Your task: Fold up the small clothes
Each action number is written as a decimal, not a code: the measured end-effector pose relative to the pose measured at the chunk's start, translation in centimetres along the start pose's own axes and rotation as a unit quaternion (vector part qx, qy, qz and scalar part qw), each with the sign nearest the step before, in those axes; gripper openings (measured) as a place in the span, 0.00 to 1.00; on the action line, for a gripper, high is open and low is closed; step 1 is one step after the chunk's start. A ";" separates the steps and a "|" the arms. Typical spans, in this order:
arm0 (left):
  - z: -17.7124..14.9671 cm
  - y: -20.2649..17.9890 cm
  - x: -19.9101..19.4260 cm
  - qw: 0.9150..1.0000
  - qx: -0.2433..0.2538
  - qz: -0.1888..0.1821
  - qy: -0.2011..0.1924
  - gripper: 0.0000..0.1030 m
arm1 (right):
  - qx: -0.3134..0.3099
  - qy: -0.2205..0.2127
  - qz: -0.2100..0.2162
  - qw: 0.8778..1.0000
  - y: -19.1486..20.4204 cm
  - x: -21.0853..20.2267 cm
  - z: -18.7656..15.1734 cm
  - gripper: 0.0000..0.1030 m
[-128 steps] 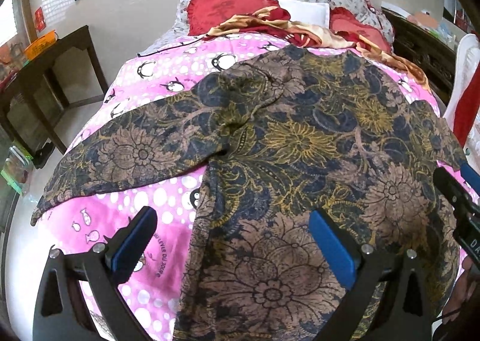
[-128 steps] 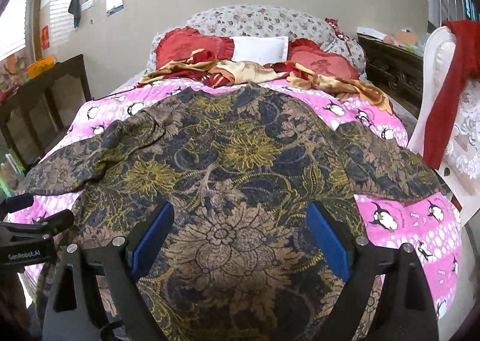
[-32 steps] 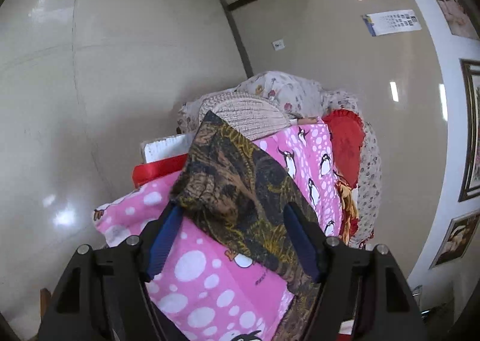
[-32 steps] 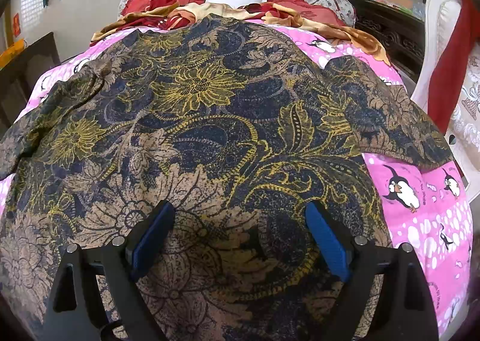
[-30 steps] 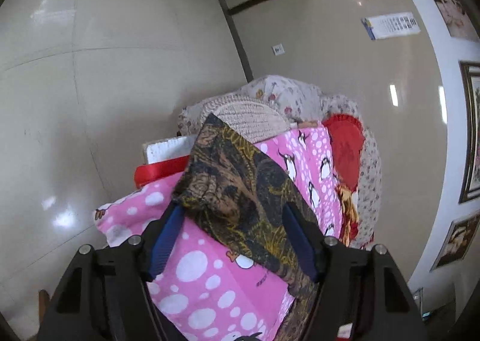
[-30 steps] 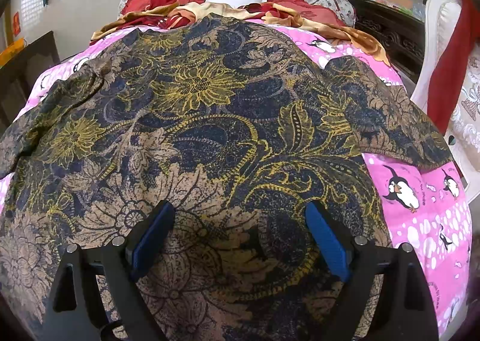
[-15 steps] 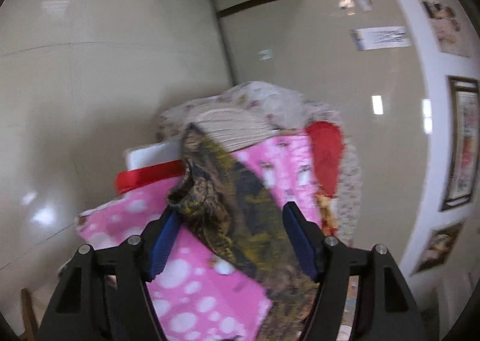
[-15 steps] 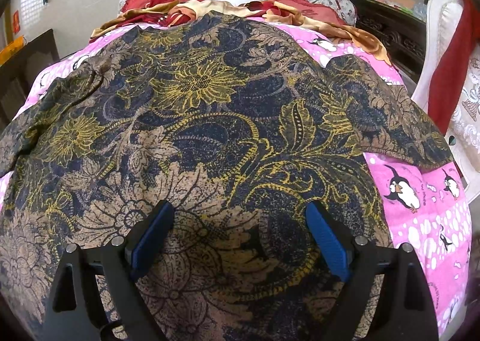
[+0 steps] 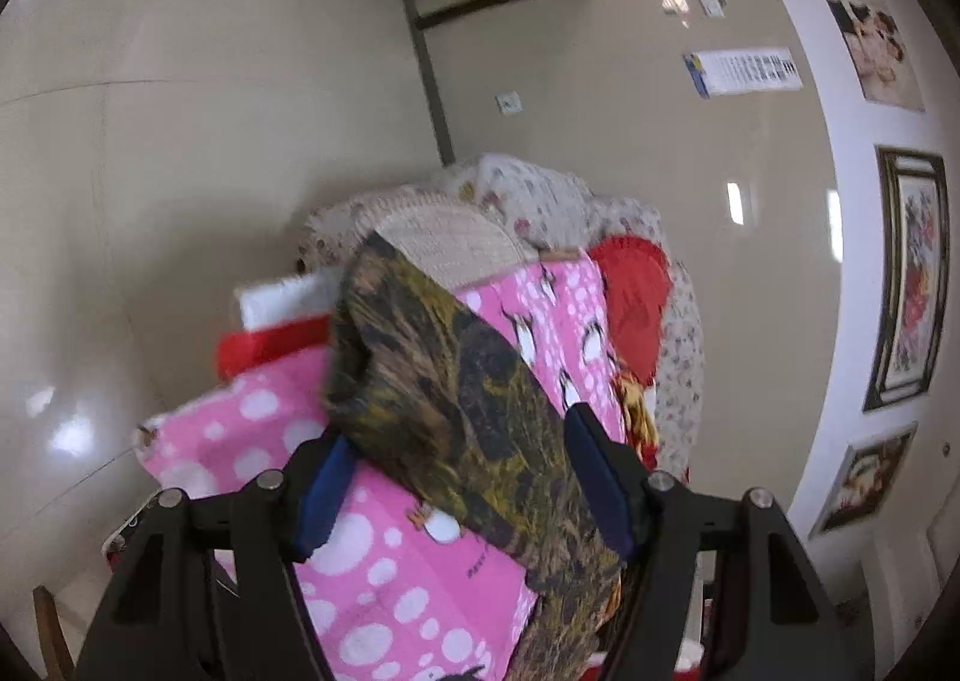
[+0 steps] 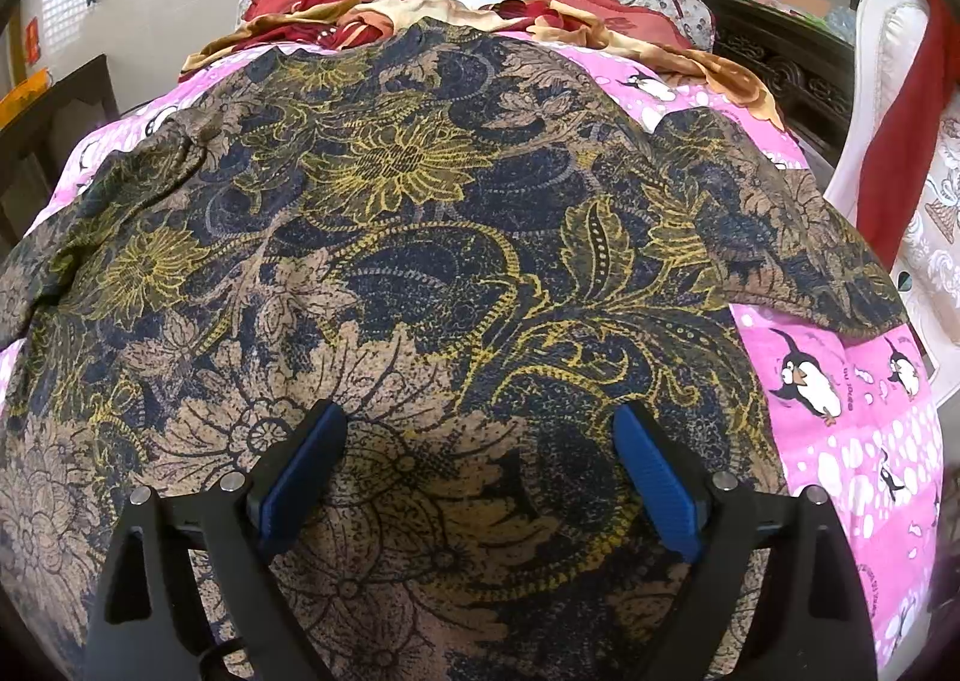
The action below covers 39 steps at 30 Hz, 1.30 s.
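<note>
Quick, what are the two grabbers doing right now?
Left gripper: closing, the shirt sleeve between its jaws, not clearly pinched.
Right gripper: open above the shirt, holding nothing.

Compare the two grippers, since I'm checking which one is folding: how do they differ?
The left gripper has the sleeve between its closing jaws; the right gripper holds open jaws over the shirt's body, gripping nothing. The left is rolled sideways at the sleeve end; the right sits level mid-shirt. Both have blue pads.
</note>
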<state>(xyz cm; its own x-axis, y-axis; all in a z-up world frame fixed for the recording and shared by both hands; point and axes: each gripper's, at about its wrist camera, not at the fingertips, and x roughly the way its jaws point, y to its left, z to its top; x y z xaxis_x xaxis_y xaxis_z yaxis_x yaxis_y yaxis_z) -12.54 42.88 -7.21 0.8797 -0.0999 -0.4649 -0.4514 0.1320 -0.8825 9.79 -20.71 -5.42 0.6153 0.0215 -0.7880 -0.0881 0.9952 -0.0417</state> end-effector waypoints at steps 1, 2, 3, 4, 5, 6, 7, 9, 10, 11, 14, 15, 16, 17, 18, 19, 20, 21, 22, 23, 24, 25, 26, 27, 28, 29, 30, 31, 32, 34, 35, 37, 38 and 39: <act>0.3 0.2 -0.2 1.000 -0.009 0.015 -0.008 0.55 | 0.000 0.000 0.000 1.000 0.0 0.0 0.0 0.90; 0.4 0.4 -0.2 1.000 -0.017 0.021 -0.011 0.39 | 0.000 0.000 0.000 1.000 0.0 0.0 0.0 0.90; 0.5 0.6 0.0 0.999 -0.025 0.026 -0.007 0.31 | 0.000 0.000 0.000 1.000 0.0 0.0 0.0 0.90; 0.5 0.6 0.3 0.999 -0.028 0.037 -0.001 0.15 | 0.000 0.000 -0.001 1.000 0.0 0.0 0.0 0.90; 0.4 0.5 0.4 0.998 -0.026 0.054 0.003 0.04 | 0.000 0.000 0.000 1.000 0.0 0.0 0.0 0.90; 0.2 0.0 0.3 0.997 -0.018 0.075 -0.001 0.04 | 0.000 0.000 0.000 1.000 0.0 0.0 0.0 0.90; -0.1 -0.7 0.1 0.996 -0.009 0.090 -0.012 0.04 | 0.000 0.000 0.000 1.000 0.0 0.0 0.0 0.90; -0.9 -4.6 -0.7 0.991 0.048 0.119 -0.047 0.04 | 0.001 0.000 0.001 1.000 0.0 0.0 0.0 0.90; -1.4 -6.8 -0.8 0.988 0.080 0.115 -0.061 0.04 | 0.001 0.000 0.001 1.000 0.0 0.0 0.0 0.90; -2.4 -10.6 -0.7 0.984 0.126 0.099 -0.072 0.04 | 0.000 0.000 0.000 1.000 0.0 0.0 0.0 0.90; -5.3 -19.5 1.8 0.972 0.225 0.042 -0.055 0.04 | 0.000 0.000 -0.001 1.000 0.0 0.0 0.0 0.90; -7.1 -23.2 3.5 0.963 0.268 0.012 -0.035 0.04 | 0.000 0.000 0.000 1.000 -0.1 0.0 0.0 0.90; -9.1 -26.2 5.0 0.952 0.304 -0.007 -0.017 0.04 | 0.000 0.000 0.000 1.000 -0.1 0.1 0.0 0.90; -11.0 -28.5 6.5 0.942 0.335 -0.023 0.000 0.04 | 0.000 0.000 0.000 1.000 -0.1 0.0 0.0 0.90; -14.2 -31.0 8.8 0.925 0.375 -0.047 0.034 0.04 | 0.000 0.000 0.000 1.000 -0.1 0.0 0.0 0.90; -17.0 -32.5 10.8 0.912 0.401 -0.061 0.061 0.04 | 0.001 0.000 0.001 1.000 -0.1 0.0 0.0 0.90; -19.4 -33.2 12.7 0.900 0.422 -0.067 0.085 0.04 | 0.002 -0.001 0.002 1.000 -0.1 0.0 0.0 0.90; -22.7 -33.6 15.2 0.884 0.448 -0.068 0.115 0.04 | 0.003 0.000 0.003 1.000 -0.1 0.0 0.0 0.90; -25.0 -33.3 17.0 0.874 0.464 -0.061 0.128 0.04 | 0.003 0.000 0.003 1.000 -0.1 0.0 0.0 0.90; -27.2 -32.7 18.9 0.865 0.480 -0.049 0.137 0.04 | 0.005 0.001 0.004 1.000 -0.1 -0.1 0.0 0.90; -29.7 -31.3 21.2 0.854 0.494 -0.036 0.157 0.04 | 0.007 0.003 0.005 1.000 -0.1 -0.3 0.1 0.90; -31.1 -30.0 22.7 0.850 0.497 -0.024 0.174 0.05 | 0.010 0.007 0.011 1.000 -0.2 -0.5 0.3 0.89; -32.8 -28.6 24.4 0.844 0.500 -0.006 0.192 0.06 | 0.012 0.011 0.017 1.000 -0.4 -0.8 0.6 0.86; -34.3 -26.6 25.6 0.838 0.504 0.008 0.208 0.06 | 0.013 0.007 0.030 0.999 -0.6 -1.4 1.2 0.85; -35.0 -25.2 26.2 0.836 0.504 0.015 0.216 0.09 | 0.009 -0.002 0.037 0.999 -0.7 -2.0 1.8 0.85; -35.6 -24.0 26.6 0.836 0.501 0.022 0.222 0.12 | -0.004 -0.020 0.043 0.999 -0.6 -2.9 2.7 0.85; -35.9 -23.0 26.8 0.836 0.497 0.025 0.232 0.25 | -0.013 -0.035 0.048 0.998 -0.5 -3.5 3.5 0.85; -36.2 -22.0 26.6 0.836 0.495 0.028 0.236 0.41 | -0.019 -0.049 0.058 0.997 -0.4 -4.1 4.4 0.85; -35.7 -21.6 26.2 0.836 0.495 0.031 0.234 0.52 | -0.021 -0.062 0.078 0.995 -0.2 -4.5 5.4 0.85; -35.0 -20.6 24.8 0.837 0.498 0.035 0.223 0.59 | -0.028 -0.073 0.145 0.986 0.6 -4.2 7.3 0.85; -34.9 -20.2 24.4 0.835 0.502 0.036 0.223 0.59 | -0.031 -0.068 0.174 0.982 1.2 -3.6 8.2 0.85; -34.3 -19.3 22.7 0.824 0.523 0.049 0.212 0.60 | -0.028 -0.057 0.237 0.969 2.4 -1.8 9.3 0.85; -34.1 -18.9 21.9 0.819 0.535 0.055 0.202 0.63 | -0.025 -0.049 0.265 0.963 3.1 -0.5 9.6 0.84; -33.6 -18.4 21.3 0.815 0.545 0.066 0.185 0.65 | -0.025 -0.042 0.280 0.959 3.7 0.4 9.8 0.83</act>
<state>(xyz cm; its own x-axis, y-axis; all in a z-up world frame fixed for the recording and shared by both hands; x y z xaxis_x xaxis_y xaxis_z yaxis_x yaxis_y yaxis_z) 9.44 5.22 -3.26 0.6372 -0.2782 -0.7188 0.0407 0.9434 -0.3291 17.36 -16.06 0.12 0.5205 0.5613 -0.6434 -0.4590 0.8193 0.3435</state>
